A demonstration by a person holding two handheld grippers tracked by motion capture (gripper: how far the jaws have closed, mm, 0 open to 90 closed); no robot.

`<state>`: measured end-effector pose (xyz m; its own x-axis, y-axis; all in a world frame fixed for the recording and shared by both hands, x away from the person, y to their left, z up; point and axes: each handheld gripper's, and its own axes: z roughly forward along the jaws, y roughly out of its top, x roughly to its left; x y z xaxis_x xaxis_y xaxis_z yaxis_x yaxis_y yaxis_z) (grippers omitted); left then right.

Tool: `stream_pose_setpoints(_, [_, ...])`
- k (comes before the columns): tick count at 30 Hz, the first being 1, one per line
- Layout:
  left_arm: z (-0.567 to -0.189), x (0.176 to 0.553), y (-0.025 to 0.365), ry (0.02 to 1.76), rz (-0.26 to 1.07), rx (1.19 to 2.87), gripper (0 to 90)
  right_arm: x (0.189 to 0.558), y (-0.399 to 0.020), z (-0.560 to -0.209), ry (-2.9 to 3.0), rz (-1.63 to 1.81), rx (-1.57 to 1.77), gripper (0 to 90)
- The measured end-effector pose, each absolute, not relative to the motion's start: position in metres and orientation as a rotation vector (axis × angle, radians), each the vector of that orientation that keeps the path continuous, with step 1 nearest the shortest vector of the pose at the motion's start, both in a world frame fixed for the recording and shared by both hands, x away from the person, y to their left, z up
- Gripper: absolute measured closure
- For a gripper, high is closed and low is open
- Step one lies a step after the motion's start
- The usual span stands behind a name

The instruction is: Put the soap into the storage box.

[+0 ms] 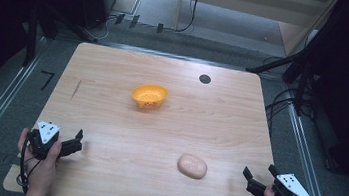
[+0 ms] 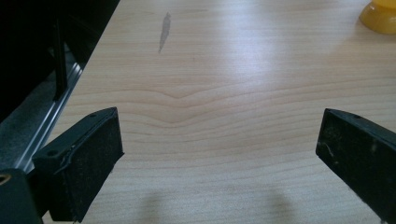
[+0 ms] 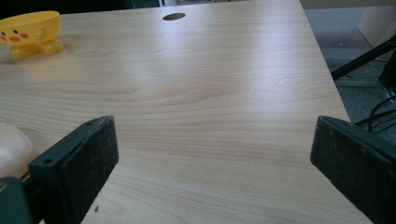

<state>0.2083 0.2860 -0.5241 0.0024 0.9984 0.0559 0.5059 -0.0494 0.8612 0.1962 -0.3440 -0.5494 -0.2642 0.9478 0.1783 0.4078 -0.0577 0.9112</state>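
The person's two hands sit closest, at the near edge of the table (image 1: 159,126), each holding a gripper. The left gripper (image 1: 74,142) rests by the near left corner with its jaws spread wide and nothing between them; the right gripper (image 1: 254,181) hangs by the near right corner, likewise spread and empty.

The wooden table is the biggest thing here, pale, with a small dark round hole (image 1: 205,79) toward the far right. Next in size is the yellow bowl (image 1: 149,96), standing upright past the middle on little feet, with a face printed on its side. It looks like light, stiff plastic, and I'd guess the rim is the easiest place to pinch.

Smaller still is the pale rounded lump (image 1: 192,165), near the right gripper and well apart from the bowl. It looks smooth and possibly soft, like bread; a grip across its narrow middle seems safest.

There is plenty of bare wood between everything, though the lump lies fairly near the front edge.
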Motion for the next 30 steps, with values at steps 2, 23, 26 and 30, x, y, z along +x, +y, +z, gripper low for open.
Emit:
stream_pose_setpoints(2, [-0.524,0.209,0.287,1.579,0.960,1.623,0.9,0.196,-0.343,-0.549,1.686,1.305,1.450,1.7])
stream_pose_setpoints(23, [-0.524,0.214,0.287,1.616,0.952,1.628,0.0,0.210,-0.340,-0.548,1.767,1.378,1.260,17.1])
stream_pose_setpoints(26, [-0.524,0.214,0.288,1.628,0.951,1.620,0.0,0.214,-0.335,-0.547,1.778,1.382,1.213,15.9])
stream_pose_setpoints(30, [-0.524,0.214,0.288,1.638,0.944,1.623,0.0,0.215,-0.331,-0.542,1.871,1.396,1.216,12.7])
